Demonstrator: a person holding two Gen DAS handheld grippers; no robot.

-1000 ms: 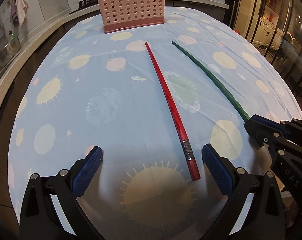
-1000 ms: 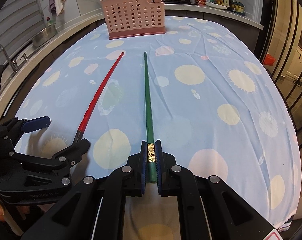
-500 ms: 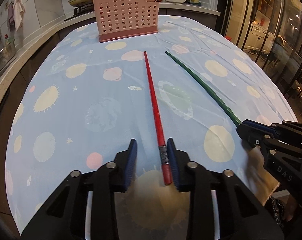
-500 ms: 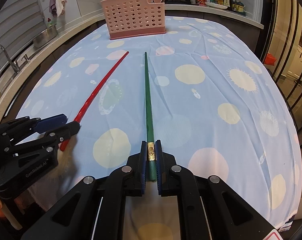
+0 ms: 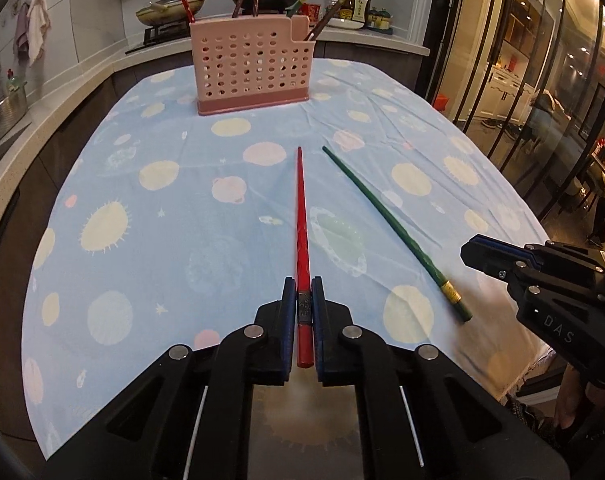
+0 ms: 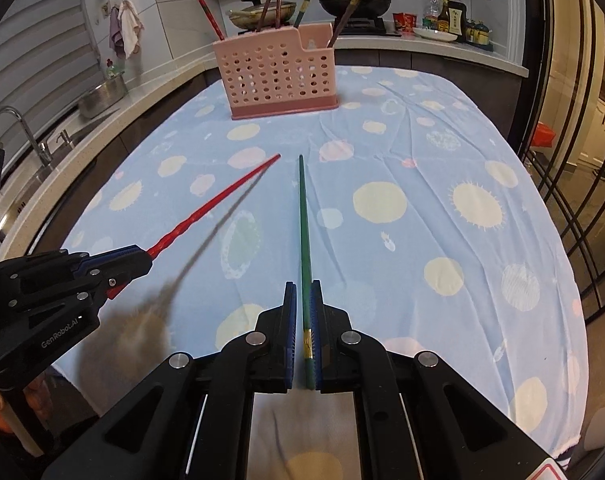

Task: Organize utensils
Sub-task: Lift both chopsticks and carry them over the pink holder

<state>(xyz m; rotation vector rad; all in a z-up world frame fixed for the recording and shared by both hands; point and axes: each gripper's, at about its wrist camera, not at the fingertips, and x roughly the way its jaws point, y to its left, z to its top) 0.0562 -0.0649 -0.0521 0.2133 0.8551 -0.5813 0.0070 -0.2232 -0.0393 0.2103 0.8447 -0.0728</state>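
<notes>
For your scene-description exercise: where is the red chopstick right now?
The red chopstick is clamped at its thick end in the left gripper, pointing at the pink holder, left of the green chopstick.

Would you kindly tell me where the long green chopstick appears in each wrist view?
Left wrist view: the long green chopstick runs diagonally right of centre, its banded end near the right gripper.
Right wrist view: it stands at centre, clamped in that gripper.
Shared landmark: the pink perforated utensil holder at the tablecloth's far end.
</notes>
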